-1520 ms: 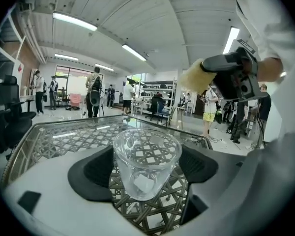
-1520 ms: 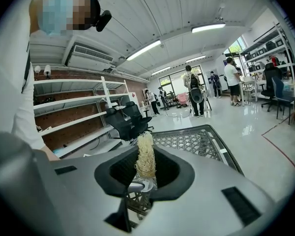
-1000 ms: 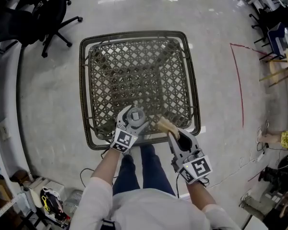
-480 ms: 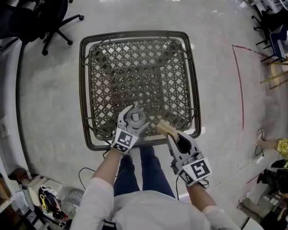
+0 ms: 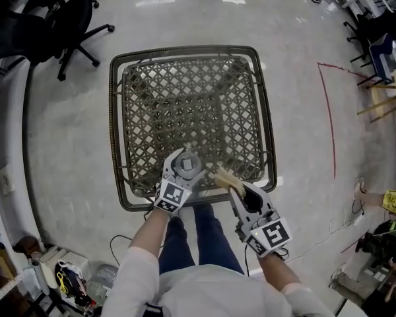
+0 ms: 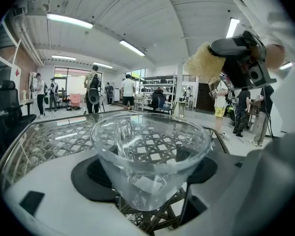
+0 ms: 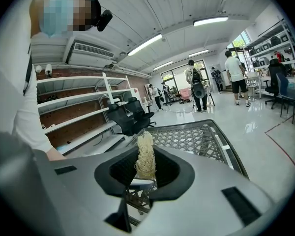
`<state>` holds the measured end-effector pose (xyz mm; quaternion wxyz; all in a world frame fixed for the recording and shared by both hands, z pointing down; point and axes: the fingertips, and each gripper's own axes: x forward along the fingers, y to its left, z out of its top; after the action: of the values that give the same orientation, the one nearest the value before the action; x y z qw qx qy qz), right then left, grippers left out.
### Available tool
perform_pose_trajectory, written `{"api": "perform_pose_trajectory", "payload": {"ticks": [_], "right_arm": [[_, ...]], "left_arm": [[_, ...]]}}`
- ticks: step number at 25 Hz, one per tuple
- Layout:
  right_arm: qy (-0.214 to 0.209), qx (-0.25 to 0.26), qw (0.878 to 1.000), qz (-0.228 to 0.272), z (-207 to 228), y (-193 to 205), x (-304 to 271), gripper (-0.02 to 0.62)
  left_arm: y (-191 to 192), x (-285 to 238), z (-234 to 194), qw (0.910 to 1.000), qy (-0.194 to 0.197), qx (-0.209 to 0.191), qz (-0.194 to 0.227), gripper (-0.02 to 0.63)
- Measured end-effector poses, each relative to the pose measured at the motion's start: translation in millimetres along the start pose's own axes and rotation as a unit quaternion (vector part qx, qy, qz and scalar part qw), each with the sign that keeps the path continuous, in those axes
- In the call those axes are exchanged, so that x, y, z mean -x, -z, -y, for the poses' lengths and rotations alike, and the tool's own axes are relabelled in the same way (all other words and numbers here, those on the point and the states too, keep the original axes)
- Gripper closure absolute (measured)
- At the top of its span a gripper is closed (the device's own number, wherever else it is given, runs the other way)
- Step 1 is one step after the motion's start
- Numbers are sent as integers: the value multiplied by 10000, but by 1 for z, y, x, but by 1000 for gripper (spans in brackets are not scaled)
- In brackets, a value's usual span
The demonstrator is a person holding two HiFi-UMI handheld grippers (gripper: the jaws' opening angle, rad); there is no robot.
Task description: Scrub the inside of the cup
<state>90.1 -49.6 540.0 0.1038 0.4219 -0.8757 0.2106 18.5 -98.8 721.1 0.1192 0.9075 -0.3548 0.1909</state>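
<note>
Open workshop floor, glass-topped wicker table (image 5: 117,111) below. Left gripper (image 5: 185,162) clamped on clear glass cup (image 6: 150,156) over near table edge. Right gripper (image 5: 236,189) pinching loofah scrubber (image 7: 146,156), just beside cup, not inside. Judged: approach step; next, scrubber tip into cup mouth

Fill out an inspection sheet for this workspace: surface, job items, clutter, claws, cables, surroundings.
Surface: woven lattice table with a dark rim.
Job's things: clear glass cup, upright, looks empty; pale fibrous scrubber, outside the cup and to its right.
Clutter: nothing seen on the table.
Grippers: left claw shut on the glass cup; right claw shut on the scrubber; both over the table's near edge.
Cables: dark cable on the floor below the table's near edge.
Surroundings: glossy floor, red tape line, office chair, shelving, people in the distance.
</note>
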Motion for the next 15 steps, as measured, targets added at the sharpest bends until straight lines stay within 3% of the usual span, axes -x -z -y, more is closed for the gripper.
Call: {"api": "perform_pose_trajectory", "payload": {"ticks": [8, 15], "right_arm": [[-39, 16, 9999, 129, -2, -14, 0, 509], [-189, 87, 9989, 430, -16, -47, 5, 509]], "left_arm": [[-21, 0, 6, 9994, 318, -56, -91, 215], [-74, 24, -6, 9990, 130, -385, 158, 215]]}}
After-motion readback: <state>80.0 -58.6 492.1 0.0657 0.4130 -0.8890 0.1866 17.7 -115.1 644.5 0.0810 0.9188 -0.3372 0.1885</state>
